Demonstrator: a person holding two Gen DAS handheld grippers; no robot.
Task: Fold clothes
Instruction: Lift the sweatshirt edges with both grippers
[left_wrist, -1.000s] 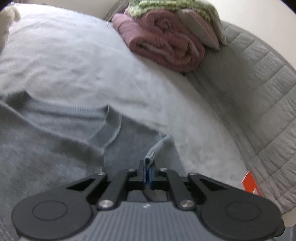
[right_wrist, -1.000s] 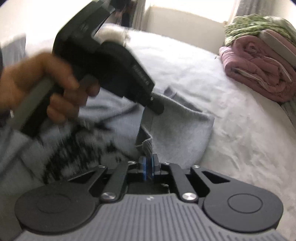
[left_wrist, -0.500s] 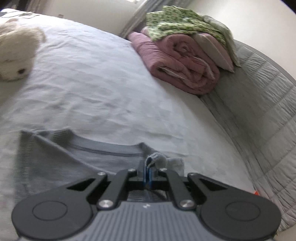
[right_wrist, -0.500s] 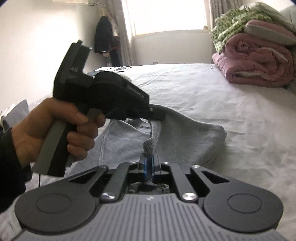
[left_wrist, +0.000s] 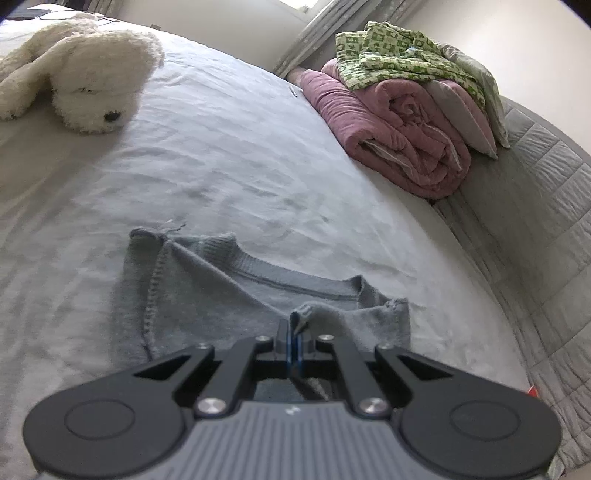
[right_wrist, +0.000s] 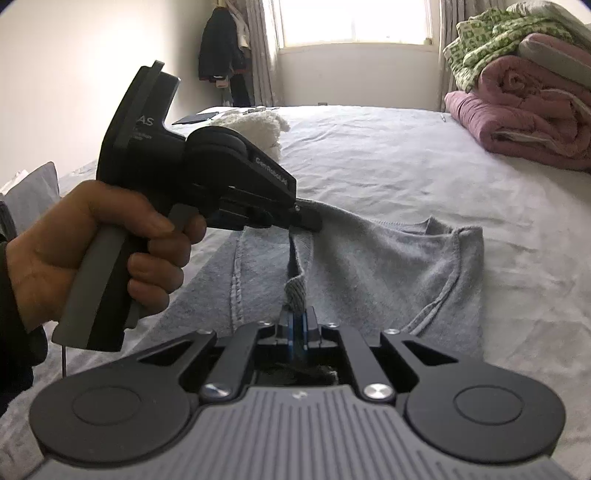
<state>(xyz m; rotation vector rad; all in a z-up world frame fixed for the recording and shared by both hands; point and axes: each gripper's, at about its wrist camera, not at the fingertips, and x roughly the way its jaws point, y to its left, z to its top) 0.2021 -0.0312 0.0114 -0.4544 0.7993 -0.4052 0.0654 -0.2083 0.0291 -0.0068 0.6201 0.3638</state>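
The grey sweater (right_wrist: 373, 266) lies on the bed (left_wrist: 229, 177), spread away from both grippers, with its ribbed neckline at the far end and its long axis running from the grippers toward the window side. The right gripper (right_wrist: 297, 325) is clenched on a ribbed edge of the sweater, which stands up from its blue pads as a small knitted fold. The left gripper (left_wrist: 291, 332) is clenched too, on another thin fold of the same edge; in the right wrist view it is seen held by a hand (right_wrist: 92, 251), a little further in and higher than the right one, so a short strip of cloth hangs between the two grips. The two grippers are close together, and the left seems nearer to the body of the sweater. My judgement is that the held edge must be carried forward over the flat part toward the neckline. The sweater is soft, fleecy knit with stitched seams and will sag where it is not held. On the bed also lie a white plush dog (left_wrist: 85, 74) and, well apart on the right, a rolled pink quilt (left_wrist: 399, 136) under a green patterned cloth (left_wrist: 399, 62).
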